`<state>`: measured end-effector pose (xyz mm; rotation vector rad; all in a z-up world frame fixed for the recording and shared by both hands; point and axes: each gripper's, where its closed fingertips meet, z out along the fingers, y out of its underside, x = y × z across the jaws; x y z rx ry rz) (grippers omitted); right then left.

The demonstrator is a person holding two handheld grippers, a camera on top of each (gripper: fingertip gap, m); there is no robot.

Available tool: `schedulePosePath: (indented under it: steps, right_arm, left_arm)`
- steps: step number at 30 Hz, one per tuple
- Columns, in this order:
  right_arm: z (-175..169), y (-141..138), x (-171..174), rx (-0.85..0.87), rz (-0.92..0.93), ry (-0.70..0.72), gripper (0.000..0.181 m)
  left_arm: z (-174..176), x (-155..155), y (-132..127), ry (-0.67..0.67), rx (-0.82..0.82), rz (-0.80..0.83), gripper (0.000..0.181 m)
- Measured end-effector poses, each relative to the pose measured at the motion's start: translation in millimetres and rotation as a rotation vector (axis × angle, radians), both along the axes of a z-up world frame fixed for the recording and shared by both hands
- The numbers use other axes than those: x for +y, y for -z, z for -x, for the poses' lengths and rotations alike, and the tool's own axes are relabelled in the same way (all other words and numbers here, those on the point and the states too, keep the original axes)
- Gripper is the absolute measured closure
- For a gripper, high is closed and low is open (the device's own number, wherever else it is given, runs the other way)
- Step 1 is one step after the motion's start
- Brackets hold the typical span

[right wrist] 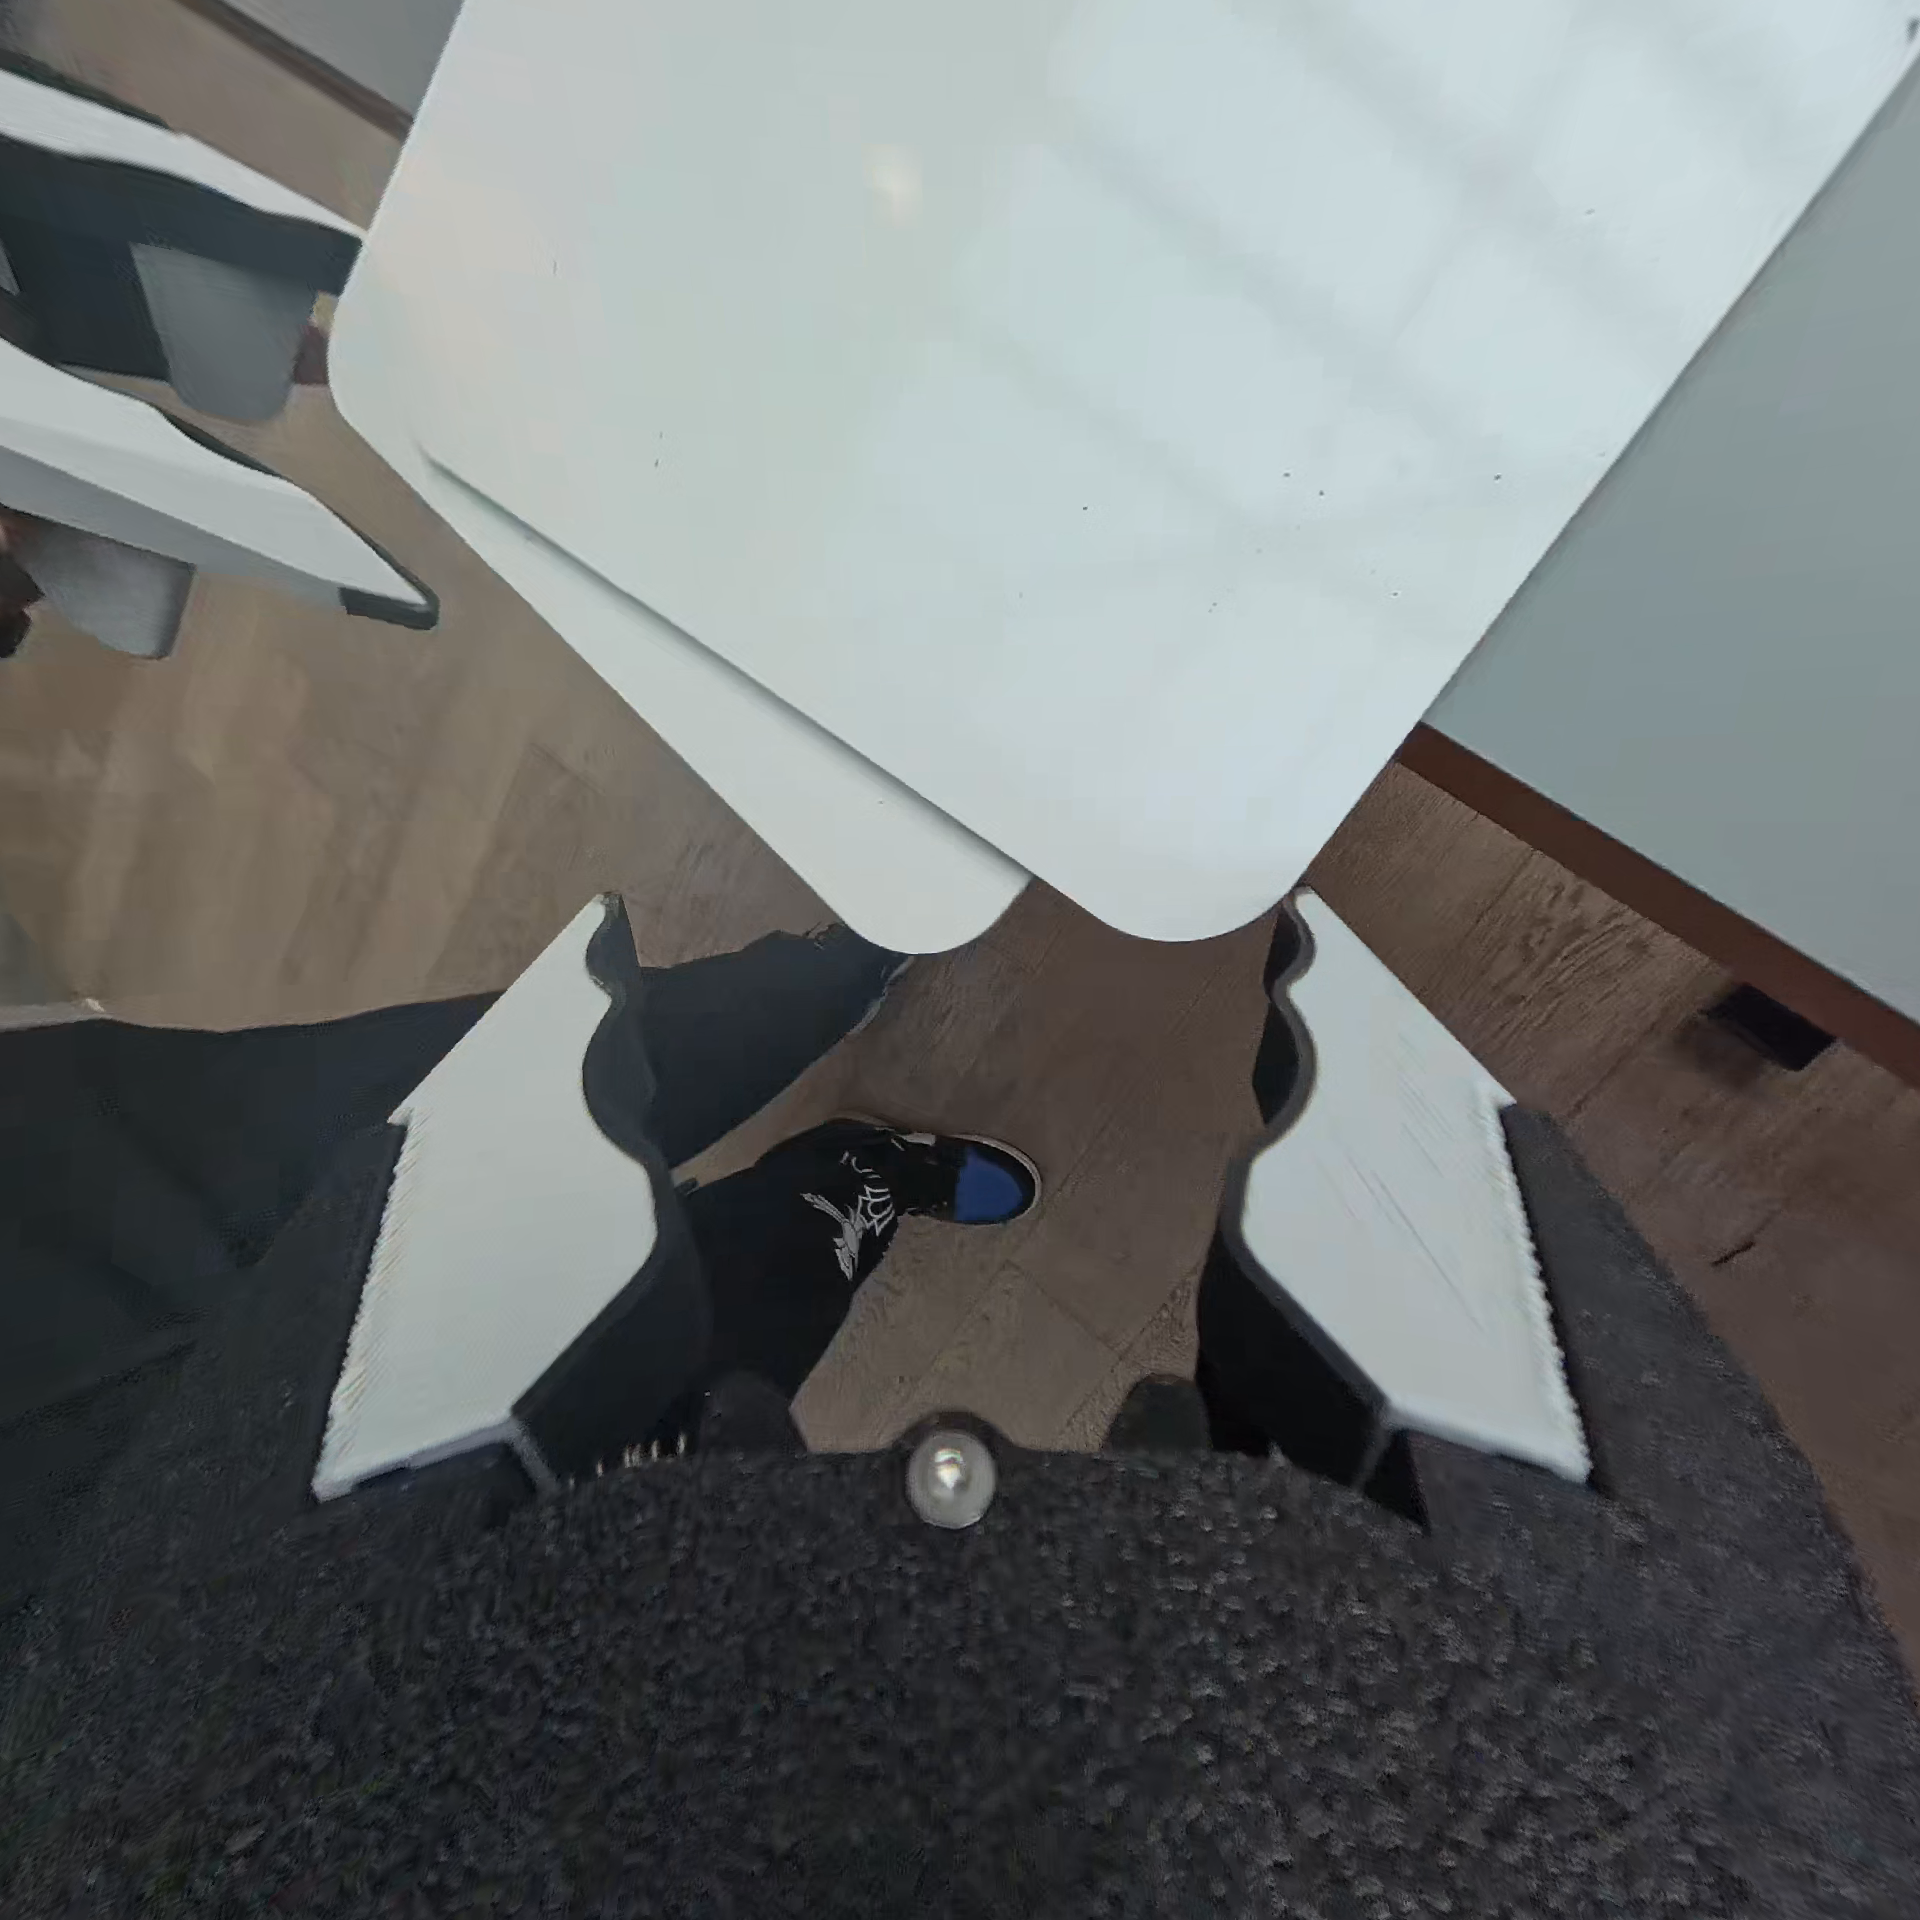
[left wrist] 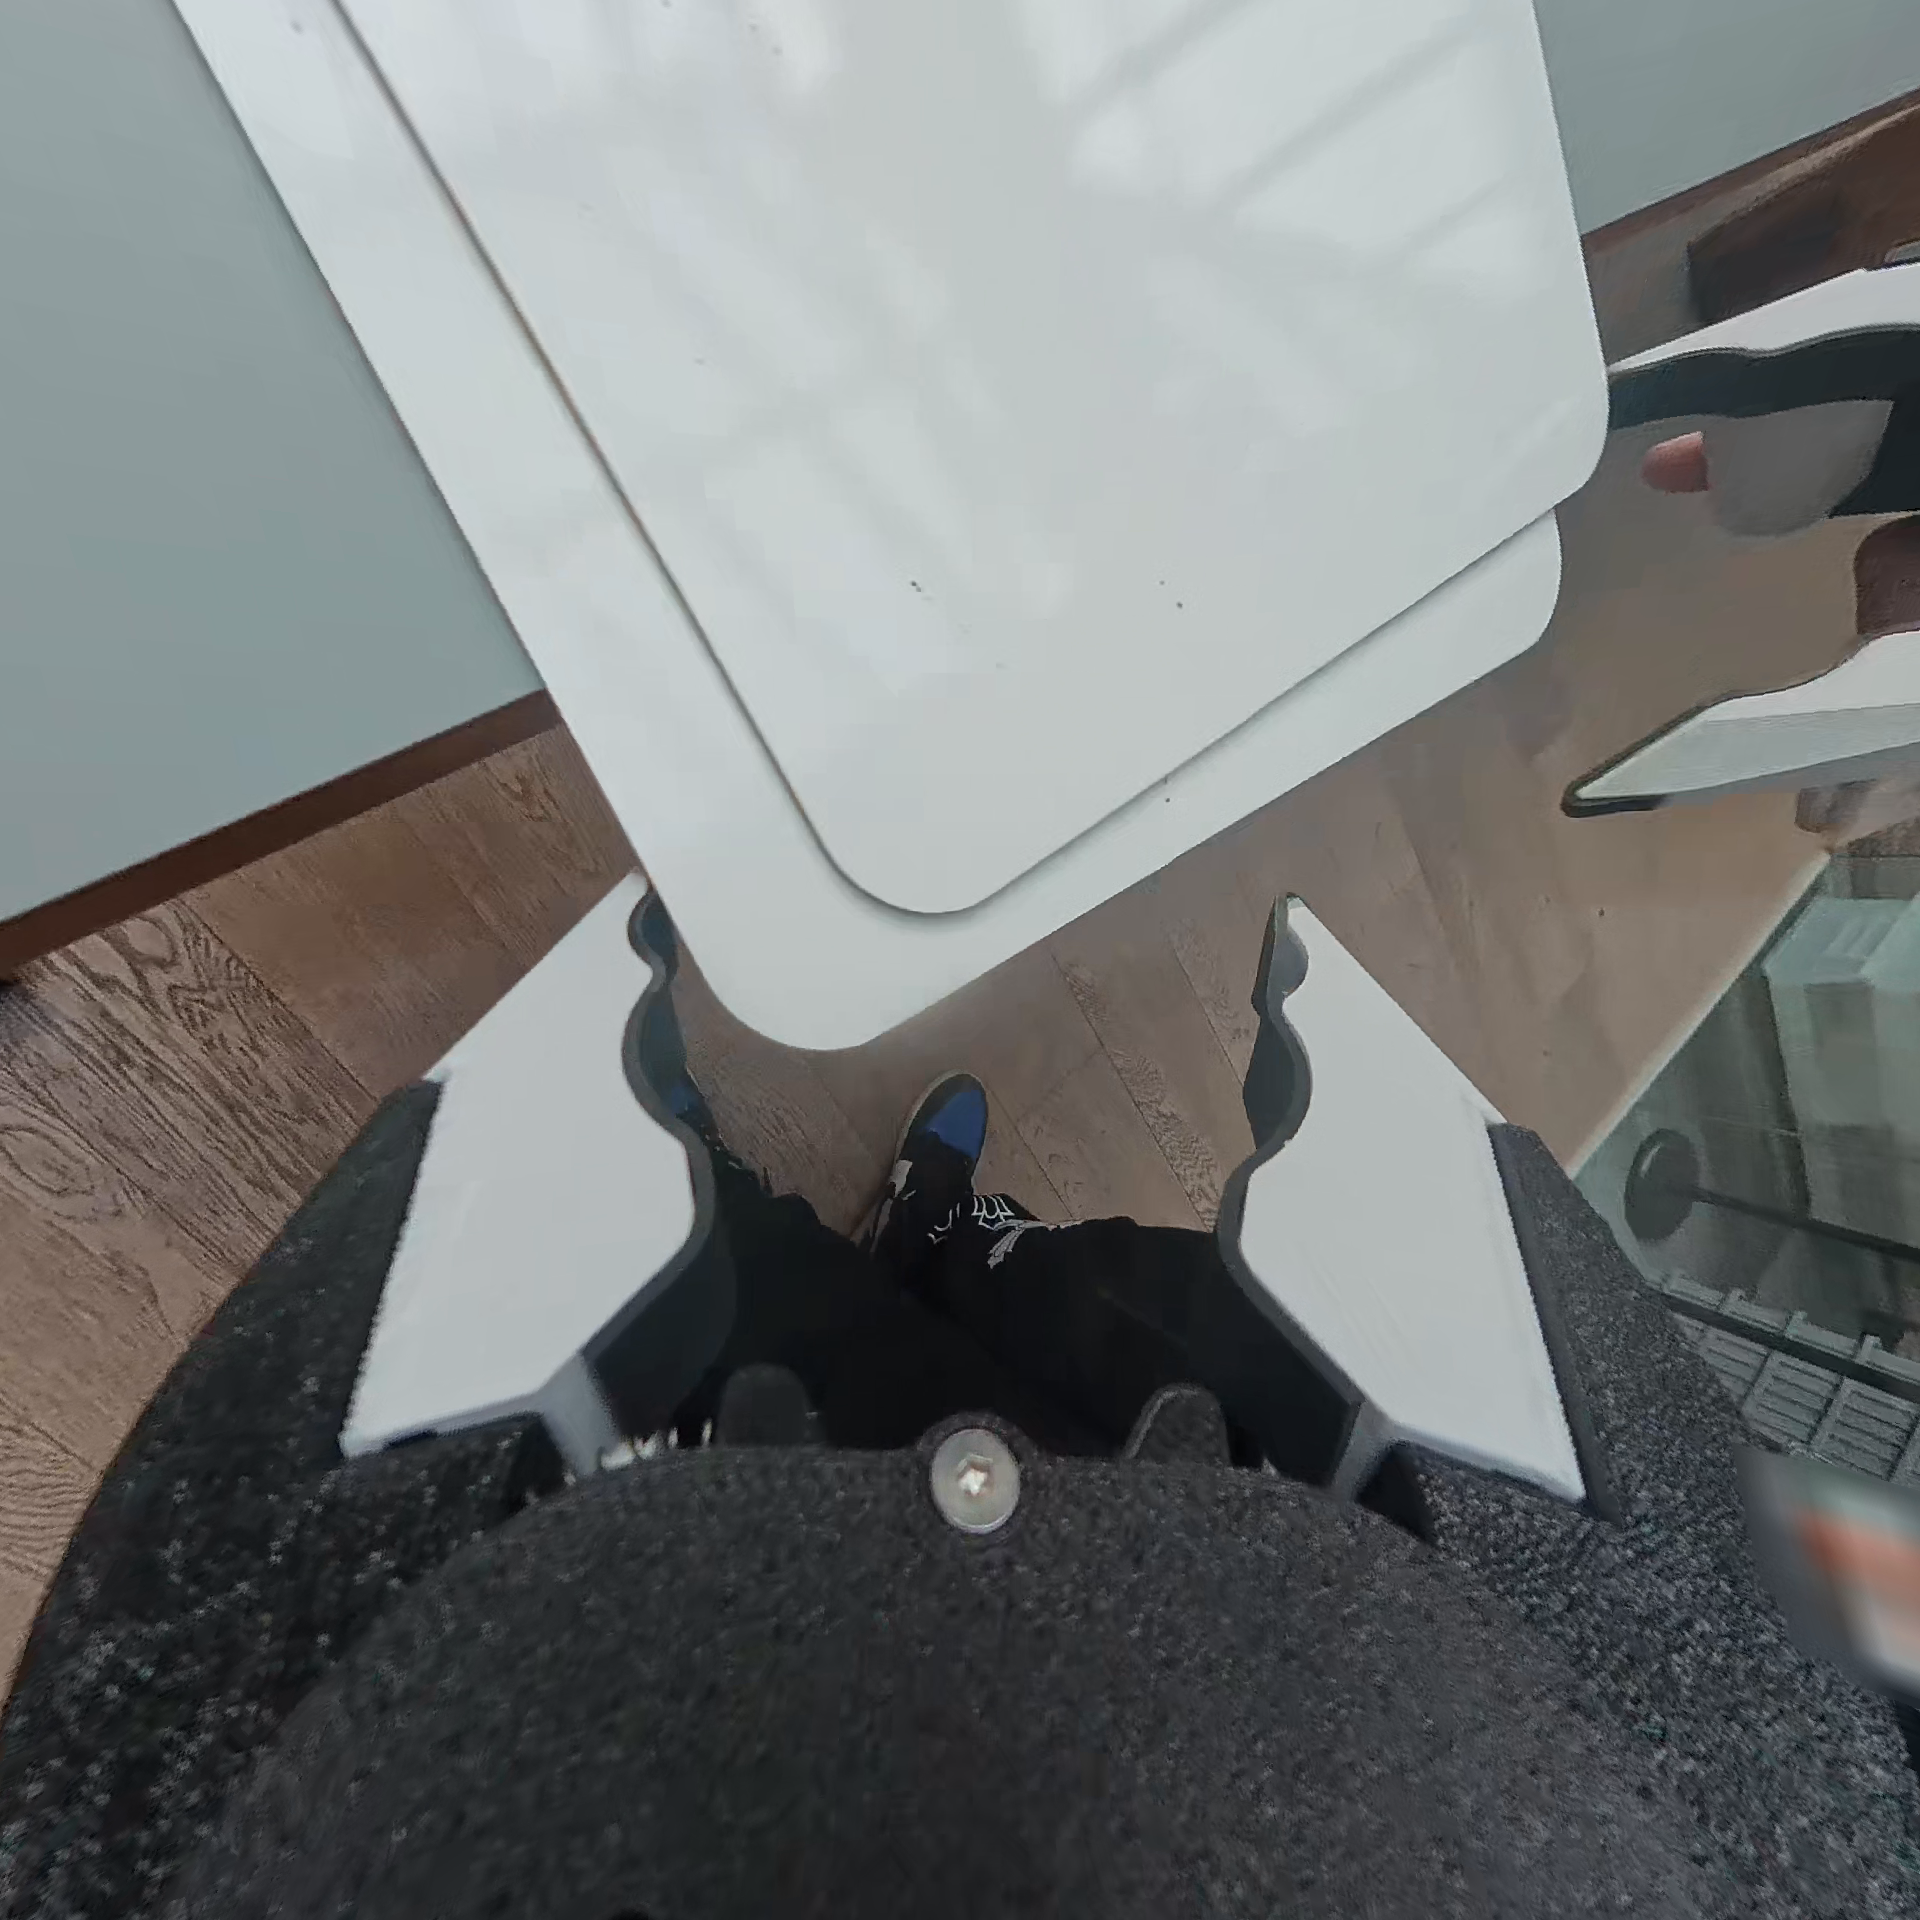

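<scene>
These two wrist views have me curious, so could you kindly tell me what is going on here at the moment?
A person standing on a wood-grain floor holds a two-finger tool in each hand. Both the left tool and the right tool are open and hold nothing. Each hovers just short of a corner of a white rounded-corner tabletop, which lies over a second white panel. The person's blue-toed black shoe shows below, and each tool appears at the edge of the other's view.

Bench [left wrist: 520,582] top white, smooth, slight sheen; a white mat [left wrist: 987,416] on it looks the same. Floor [left wrist: 260,1039] brown wood, grained, matt. Left tongs [left wrist: 966,914] fingers [left wrist: 540,1195] smooth white plastic, body coarse black grainy plastic with a bright metal screw [left wrist: 974,1477].
</scene>
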<state>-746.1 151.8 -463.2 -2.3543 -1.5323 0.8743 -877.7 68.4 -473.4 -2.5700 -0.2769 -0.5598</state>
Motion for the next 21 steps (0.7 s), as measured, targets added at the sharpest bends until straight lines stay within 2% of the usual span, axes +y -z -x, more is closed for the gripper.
schedulePosePath:
  steps: [2, 4, 7, 10, 14, 16, 18, 19, 21]
  right_arm:
    - [4.0, -0.1, -8.5, -0.028, -0.038, -0.056, 0.066]
    - [5.0, 1.9, -13.6, -0.048, -0.081, -0.068, 0.064]
    - [3.9, -2.0, -11.8, 0.002, -0.029, 0.02, 0.071]
    - [0.4, -12.0, 0.4, 0.126, 0.113, 0.218, 0.079]
    - [6.1, -15.0, 11.2, 0.396, 0.482, 0.63, 0.093]
    - [16.9, -13.1, 14.2, 0.56, 0.672, 0.842, 0.102]
    - [31.5, -12.7, 14.9, 0.713, 0.8, 0.971, 0.112]
    - [38.1, -11.7, 15.5, 0.765, 0.828, 1.014, 0.124]
    - [44.6, -5.9, 18.9, 0.825, 0.849, 1.091, 0.163]
  left_arm:
    - [-12.5, 1.8, -1.4, 0.041, -0.013, 0.007, 0.073]
    - [-17.0, 2.2, 0.6, 0.058, 0.02, 0.019, 0.068]
    - [-15.2, 2.7, -1.5, 0.02, -0.032, 0.002, 0.08]
    - [-1.7, 1.5, -5.3, -0.073, -0.127, -0.024, 0.091]
    - [19.6, 6.1, -16.0, -0.254, -0.321, -0.088, 0.106]
    - [27.5, 6.2, -19.2, -0.287, -0.326, -0.109, 0.108]
    - [30.7, 3.0, -22.1, -0.284, -0.302, -0.114, 0.108]
    - [31.9, 0.5, -23.9, -0.28, -0.289, -0.113, 0.108]
    - [34.9, -4.8, -29.2, -0.269, -0.262, -0.115, 0.11]
